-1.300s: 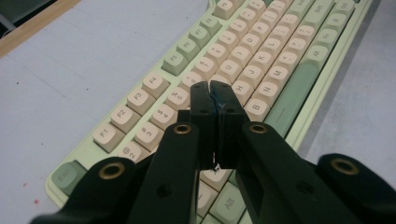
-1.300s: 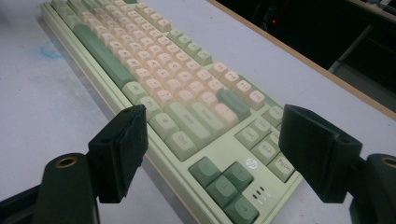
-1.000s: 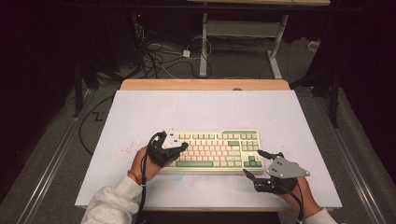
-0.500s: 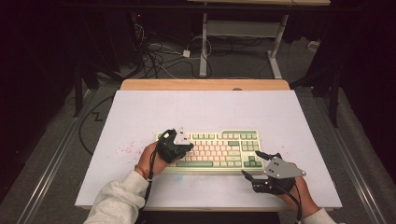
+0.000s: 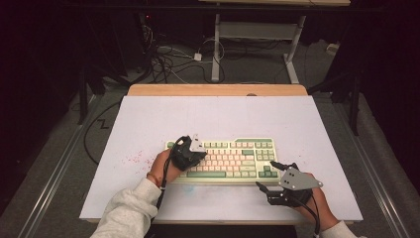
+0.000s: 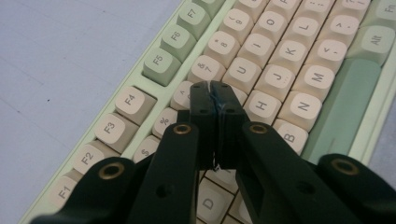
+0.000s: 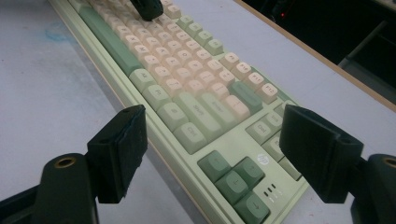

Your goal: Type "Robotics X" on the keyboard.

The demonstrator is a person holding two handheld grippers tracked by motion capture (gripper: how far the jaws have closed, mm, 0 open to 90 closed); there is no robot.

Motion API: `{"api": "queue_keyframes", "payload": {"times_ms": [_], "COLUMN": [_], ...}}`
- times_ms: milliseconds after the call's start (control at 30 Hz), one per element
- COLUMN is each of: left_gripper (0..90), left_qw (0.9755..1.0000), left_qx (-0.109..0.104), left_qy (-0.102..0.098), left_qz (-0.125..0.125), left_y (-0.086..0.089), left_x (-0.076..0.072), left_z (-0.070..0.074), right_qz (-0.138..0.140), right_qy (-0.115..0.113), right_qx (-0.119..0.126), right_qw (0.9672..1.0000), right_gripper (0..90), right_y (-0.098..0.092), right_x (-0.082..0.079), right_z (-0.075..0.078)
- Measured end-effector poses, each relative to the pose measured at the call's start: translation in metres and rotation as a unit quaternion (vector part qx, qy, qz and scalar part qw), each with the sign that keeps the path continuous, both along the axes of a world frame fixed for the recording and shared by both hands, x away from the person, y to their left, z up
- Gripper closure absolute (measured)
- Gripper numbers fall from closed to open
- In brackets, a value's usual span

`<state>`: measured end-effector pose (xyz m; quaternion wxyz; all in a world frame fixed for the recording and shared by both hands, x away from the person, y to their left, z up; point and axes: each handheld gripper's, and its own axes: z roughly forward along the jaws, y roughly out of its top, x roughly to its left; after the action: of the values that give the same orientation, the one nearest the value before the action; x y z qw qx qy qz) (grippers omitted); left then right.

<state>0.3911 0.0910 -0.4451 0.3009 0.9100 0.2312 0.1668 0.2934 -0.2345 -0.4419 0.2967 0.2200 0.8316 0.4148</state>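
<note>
Over the keyboard (image 5: 233, 158), mid-table: left gripper (image 6: 215, 93) w/ jaws shut, tips at the 6/Y keys.
Risk: blunt tip may hit 2 keys at once; right gripper (image 7: 212, 154), jaws wide, empty, near arrow keys, could bump the board.

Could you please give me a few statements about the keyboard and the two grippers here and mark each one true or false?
1. The left gripper has its jaws shut together over the keyboard. True.
2. The right gripper is clamped on a keycap. False: its jaws stand wide open at the keyboard's arrow-key end, holding nothing.
3. The keyboard lies on a white table. True.
4. The spacebar is beige. False: it is green.
</note>
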Motion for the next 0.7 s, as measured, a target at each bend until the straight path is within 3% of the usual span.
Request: {"api": "queue_keyframes", "payload": {"times_ms": [267, 700], "left_gripper": [86.1, 85.9], "left_qw": [0.9999, 0.9992], "left_qx": [0.015, -0.014], "left_qy": [-0.002, -0.037], "left_qz": [-0.003, -0.002], "left_y": [-0.001, 0.006], "left_x": [-0.001, -0.008], "left_z": [-0.001, 0.01], "right_qz": [0.003, 0.002], "right_qy": [0.0, -0.002], "right_qx": [-0.008, -0.004], "right_qw": [1.0, 1.0], "right_gripper": [24.3, 24.7], "right_y": [0.001, 0.0], "right_x": [0.0, -0.001], "right_z": [-0.001, 0.001]}}
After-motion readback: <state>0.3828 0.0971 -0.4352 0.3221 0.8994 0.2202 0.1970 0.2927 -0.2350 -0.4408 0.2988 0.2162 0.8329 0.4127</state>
